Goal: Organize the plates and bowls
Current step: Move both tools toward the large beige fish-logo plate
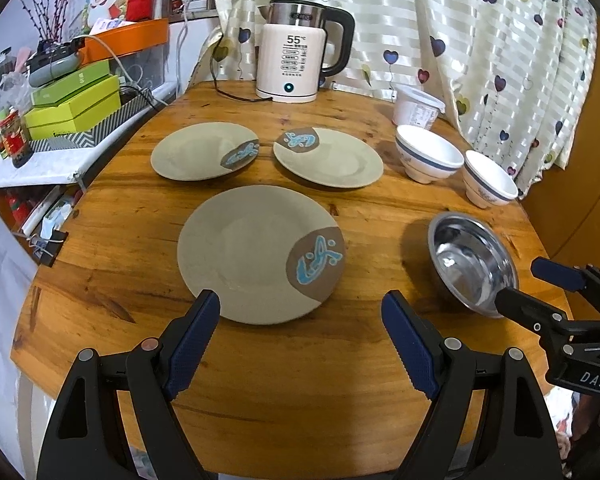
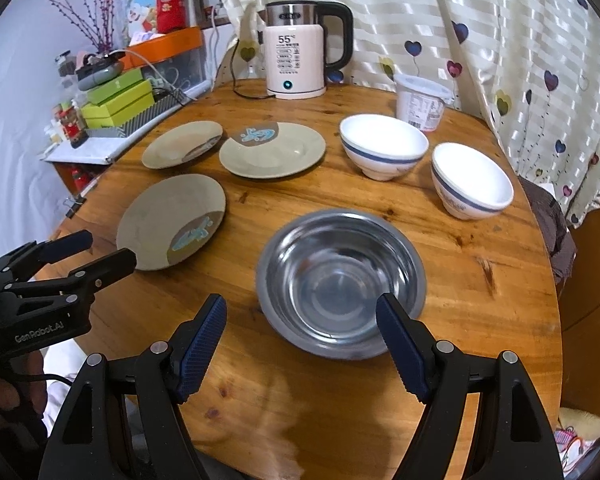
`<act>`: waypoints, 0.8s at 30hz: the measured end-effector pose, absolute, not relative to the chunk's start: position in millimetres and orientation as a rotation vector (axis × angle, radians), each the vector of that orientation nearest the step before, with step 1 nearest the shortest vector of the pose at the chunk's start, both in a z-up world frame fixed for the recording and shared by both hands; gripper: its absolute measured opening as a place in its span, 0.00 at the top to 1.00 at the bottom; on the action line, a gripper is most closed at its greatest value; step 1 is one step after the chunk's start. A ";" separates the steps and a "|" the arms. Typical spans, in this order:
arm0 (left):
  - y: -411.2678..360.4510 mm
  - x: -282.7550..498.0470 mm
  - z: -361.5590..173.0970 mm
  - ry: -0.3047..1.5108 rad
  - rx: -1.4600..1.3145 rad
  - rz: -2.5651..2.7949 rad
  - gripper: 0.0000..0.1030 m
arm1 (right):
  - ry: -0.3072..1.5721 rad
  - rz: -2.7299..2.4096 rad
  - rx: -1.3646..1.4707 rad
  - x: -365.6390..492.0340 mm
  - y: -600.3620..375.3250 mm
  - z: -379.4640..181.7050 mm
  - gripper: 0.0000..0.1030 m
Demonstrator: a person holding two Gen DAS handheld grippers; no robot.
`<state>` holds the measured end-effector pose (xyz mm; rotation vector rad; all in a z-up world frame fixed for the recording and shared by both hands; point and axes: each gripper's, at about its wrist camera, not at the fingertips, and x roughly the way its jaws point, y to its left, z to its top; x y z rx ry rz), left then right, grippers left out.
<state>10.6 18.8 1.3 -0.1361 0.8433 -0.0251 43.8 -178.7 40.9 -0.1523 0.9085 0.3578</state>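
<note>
Closest to the right gripper point(image 2: 302, 342), the steel bowl point(image 2: 340, 280) is sitting upright on the round wooden table point(image 2: 480, 280), its near rim lying between fingers that are spread wide and gripping nothing. That framing is suggesting the bowl as the likely first pick. The left gripper point(image 1: 300, 334) is likewise hanging with its fingers well apart, aimed at the near plate point(image 1: 256, 252), whose front edge is lying just ahead of the tips. Beyond it, two more matching plates point(image 1: 204, 151) point(image 1: 328, 157) are resting side by side, unstacked, and two white bowls point(image 2: 382, 146) point(image 2: 472, 180) are standing apart to the right. A kettle point(image 1: 296, 56) and a plastic tub point(image 2: 420, 100) are occupying the far edge, by the curtain.
</note>
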 end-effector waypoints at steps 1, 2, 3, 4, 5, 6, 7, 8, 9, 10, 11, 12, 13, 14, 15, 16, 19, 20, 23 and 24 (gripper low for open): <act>20.7 11.5 1.5 0.843 -0.140 -0.022 0.19 | 0.911 0.363 -0.151 45.7 -176.7 41.2 0.24; 22.3 12.1 1.8 0.842 -0.142 -0.019 0.19 | 0.917 0.367 -0.148 47.6 -174.4 41.1 0.24; 24.4 13.2 2.0 0.841 -0.144 -0.015 0.19 | 0.922 0.372 -0.146 49.6 -172.0 40.8 0.24; 25.6 14.6 1.9 0.841 -0.146 -0.014 0.19 | 0.923 0.378 -0.147 51.0 -170.5 40.7 0.24; 27.4 15.7 1.8 0.842 -0.149 -0.012 0.19 | 0.923 0.381 -0.150 52.2 -168.4 40.5 0.24; 29.0 16.8 1.6 0.842 -0.151 -0.011 0.19 | 0.923 0.384 -0.155 54.1 -165.3 40.5 0.24; 30.4 17.9 1.3 0.843 -0.153 -0.008 0.19 | 0.923 0.387 -0.158 55.4 -163.1 40.5 0.24; 31.6 19.1 1.2 0.842 -0.153 -0.004 0.19 | 0.924 0.393 -0.160 57.3 -160.5 40.4 0.24; 32.9 20.5 0.9 0.844 -0.155 0.001 0.19 | 0.924 0.397 -0.159 58.5 -159.2 40.0 0.24; 34.9 22.3 0.7 0.846 -0.161 0.003 0.19 | 0.926 0.401 -0.160 60.4 -156.8 39.8 0.24; 36.5 23.1 0.6 0.846 -0.164 0.005 0.19 | 0.928 0.404 -0.160 62.3 -155.2 40.0 0.24; 37.7 24.4 0.8 0.846 -0.162 0.009 0.19 | 0.932 0.407 -0.159 64.6 -152.6 39.6 0.24; 39.1 25.4 1.3 0.845 -0.161 0.011 0.19 | 0.934 0.411 -0.157 66.2 -150.8 39.3 0.24; 40.4 26.8 1.6 0.844 -0.161 0.013 0.19 | 0.937 0.416 -0.157 68.4 -148.7 39.1 0.24; 41.6 27.9 1.9 0.844 -0.162 0.015 0.19 | 0.941 0.421 -0.157 70.5 -146.6 38.3 0.24; 43.2 29.5 2.3 0.843 -0.161 0.020 0.19 | 0.944 0.425 -0.155 72.0 -144.7 38.0 0.24; 48.3 33.5 2.9 0.846 -0.162 0.042 0.19 | 0.950 0.439 -0.145 77.0 -140.2 38.4 0.24; 50.6 34.6 2.8 0.845 -0.169 0.045 0.19 | 0.949 0.440 -0.146 78.5 -139.1 38.7 0.24; 54.7 36.9 2.0 0.848 -0.173 0.057 0.19 | 0.951 0.452 -0.136 83.7 -134.6 40.4 0.24; 56.4 37.7 1.9 0.849 -0.177 0.057 0.19 | 0.949 0.456 -0.135 85.5 -133.0 40.9 0.24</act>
